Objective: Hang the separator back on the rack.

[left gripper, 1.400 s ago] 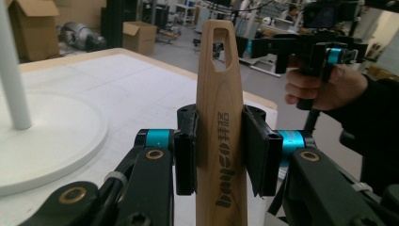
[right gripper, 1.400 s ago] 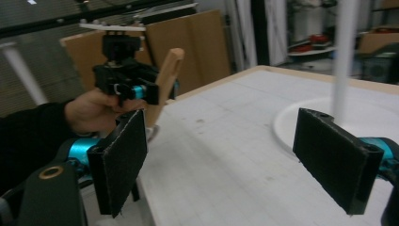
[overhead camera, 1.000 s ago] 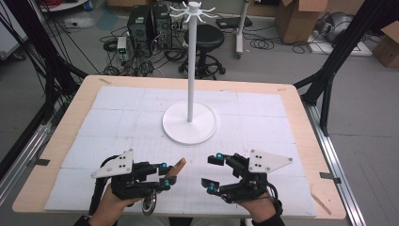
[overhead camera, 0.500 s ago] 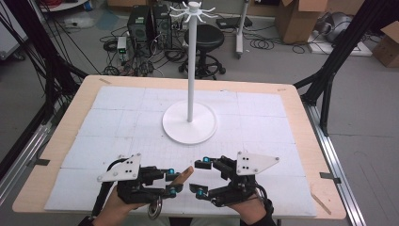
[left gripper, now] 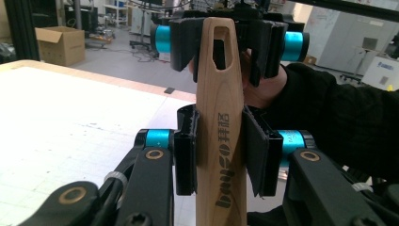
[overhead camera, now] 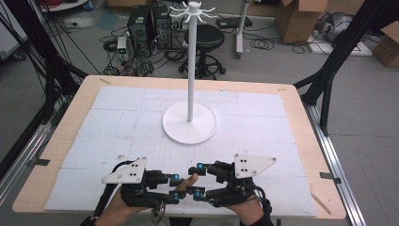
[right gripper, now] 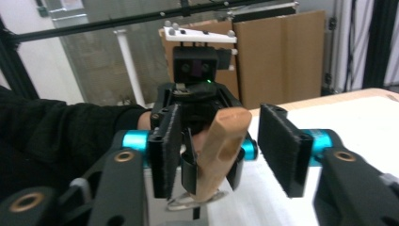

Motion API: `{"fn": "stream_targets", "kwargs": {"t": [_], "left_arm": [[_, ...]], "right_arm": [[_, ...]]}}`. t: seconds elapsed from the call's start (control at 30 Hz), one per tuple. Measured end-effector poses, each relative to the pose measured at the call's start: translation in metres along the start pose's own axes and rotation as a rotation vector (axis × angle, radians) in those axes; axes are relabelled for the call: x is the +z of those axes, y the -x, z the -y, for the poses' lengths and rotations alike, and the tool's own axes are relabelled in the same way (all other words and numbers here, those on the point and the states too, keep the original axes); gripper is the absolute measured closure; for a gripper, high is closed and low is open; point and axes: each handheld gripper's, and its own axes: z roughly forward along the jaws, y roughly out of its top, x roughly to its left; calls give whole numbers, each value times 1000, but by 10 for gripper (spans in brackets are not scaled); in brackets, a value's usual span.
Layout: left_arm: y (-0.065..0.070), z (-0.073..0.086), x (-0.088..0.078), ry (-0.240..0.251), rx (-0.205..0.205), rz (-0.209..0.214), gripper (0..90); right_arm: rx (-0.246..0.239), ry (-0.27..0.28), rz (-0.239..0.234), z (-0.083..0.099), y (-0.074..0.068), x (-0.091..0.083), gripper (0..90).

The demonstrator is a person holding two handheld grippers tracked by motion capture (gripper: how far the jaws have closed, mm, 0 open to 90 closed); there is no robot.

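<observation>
A wooden utensil handle (left gripper: 220, 155) with a slot near its tip and dark print on its side is clamped in my left gripper (left gripper: 220, 153), which is shut on it. In the high view the left gripper (overhead camera: 177, 188) sits by the table's front edge, and the handle (overhead camera: 189, 181) points right. A metal end (overhead camera: 157, 214) hangs below the hand. My right gripper (overhead camera: 198, 180) faces it, open, with its jaws on either side of the handle's tip. In the right gripper view the handle (right gripper: 221, 141) stands between the pads (right gripper: 280, 148), with a gap on its right.
A white stand (overhead camera: 189, 123) with a round base and a tall pole stands mid-table, with a ring of hooks (overhead camera: 192, 9) at its top. The white mat (overhead camera: 117, 122) covers the wooden table. Boxes, cables and a stool lie on the floor beyond.
The two grippers have closed in on each other near the front edge. The right gripper moved left until its open jaws flank the tip of the handle held by the left.
</observation>
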Motion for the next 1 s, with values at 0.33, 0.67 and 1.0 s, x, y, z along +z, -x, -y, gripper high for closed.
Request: {"fn": "stream_targets", "kwargs": {"t": [0.33, 0.67, 1.0], "left_arm": [[1, -1, 0, 0, 11, 21, 674], [0, -1, 0, 5, -6, 42, 670], [2, -1, -2, -22, 16, -42, 485]], "right_arm": [[18, 5, -13, 1, -1, 1, 700], [65, -18, 43, -7, -11, 7, 709], [51, -92, 149, -15, -22, 21, 718]]}}
